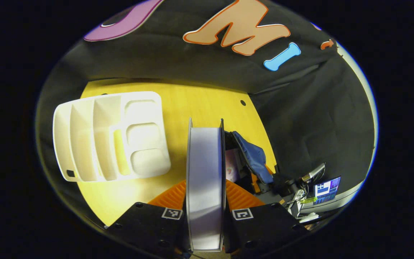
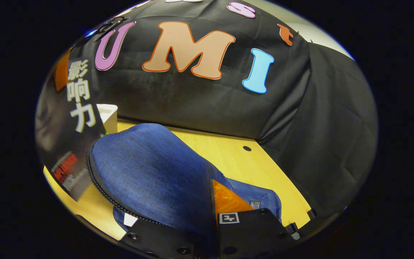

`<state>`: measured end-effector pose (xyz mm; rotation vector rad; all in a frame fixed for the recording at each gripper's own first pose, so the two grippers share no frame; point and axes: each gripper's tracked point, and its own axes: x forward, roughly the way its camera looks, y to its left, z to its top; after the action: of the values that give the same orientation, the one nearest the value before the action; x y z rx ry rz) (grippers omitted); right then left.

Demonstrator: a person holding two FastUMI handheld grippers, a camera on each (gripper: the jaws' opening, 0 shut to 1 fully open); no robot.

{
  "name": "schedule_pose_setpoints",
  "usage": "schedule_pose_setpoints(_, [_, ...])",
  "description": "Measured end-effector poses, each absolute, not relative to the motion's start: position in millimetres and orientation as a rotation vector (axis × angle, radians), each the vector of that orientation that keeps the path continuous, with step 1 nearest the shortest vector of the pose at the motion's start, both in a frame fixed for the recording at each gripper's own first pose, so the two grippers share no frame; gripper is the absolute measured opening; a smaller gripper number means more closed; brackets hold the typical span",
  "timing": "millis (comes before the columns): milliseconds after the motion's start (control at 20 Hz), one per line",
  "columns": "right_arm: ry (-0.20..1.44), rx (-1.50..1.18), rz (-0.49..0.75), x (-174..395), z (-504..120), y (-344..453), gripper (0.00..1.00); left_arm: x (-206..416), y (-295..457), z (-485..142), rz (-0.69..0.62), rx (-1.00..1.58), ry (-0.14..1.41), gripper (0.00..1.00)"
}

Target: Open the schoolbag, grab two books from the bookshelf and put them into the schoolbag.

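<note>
Held edge-on between the jaws of the left gripper (image 1: 205, 216), a book (image 1: 205, 180) rises up the middle of the left gripper view, its pale page block facing the camera and a cover on either side. Both fingers press against those covers, so the jaws are pinching the book. Beyond it lies a yellow wooden surface (image 1: 192, 104). On the surface to the left of the book sits a white bookshelf (image 1: 110, 136) with several divided compartments; a thin yellow item stands in one of its slots. To the right of the book, near the edge of the surface, is the blue schoolbag (image 1: 252, 154), with its flap raised and a pale, patterned lining visible inside. Farther right, off the surface, a small lit screen (image 1: 326, 189) and some cables can be seen.

From the right gripper view, the right gripper (image 2: 212, 230) sits at the bottom with the schoolbag's blue denim flap (image 2: 149, 176) bulging up directly over it. A zip runs along the flap's left edge. The jaws appear closed on the fabric, holding the flap up, though the cloth hides one finger. At the left edge, the dark cover of the book shows, hanging just beside the flap, and a corner of the white bookshelf peeks out behind it.
</note>
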<state>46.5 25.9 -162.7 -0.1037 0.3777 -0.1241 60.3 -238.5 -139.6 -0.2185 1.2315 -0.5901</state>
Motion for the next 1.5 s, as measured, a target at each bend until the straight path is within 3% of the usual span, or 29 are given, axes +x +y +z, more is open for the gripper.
schedule_pose_setpoints(850, [0.343, -0.058, -0.067, 51, -161, 32, 0.1, 44, -339, -254, -0.752, -0.697, 1.165, 0.35])
schedule_pose_setpoints(1200, [0.311, -0.105, 0.01, 49, -158, 51, 0.1, 28, -386, -287, -0.858, -0.688, 1.156, 0.35])
schedule_pose_setpoints(1500, [0.304, -0.063, 0.016, 48, -157, 58, 0.1, 19, -415, -312, -0.829, -0.805, 1.197, 0.36])
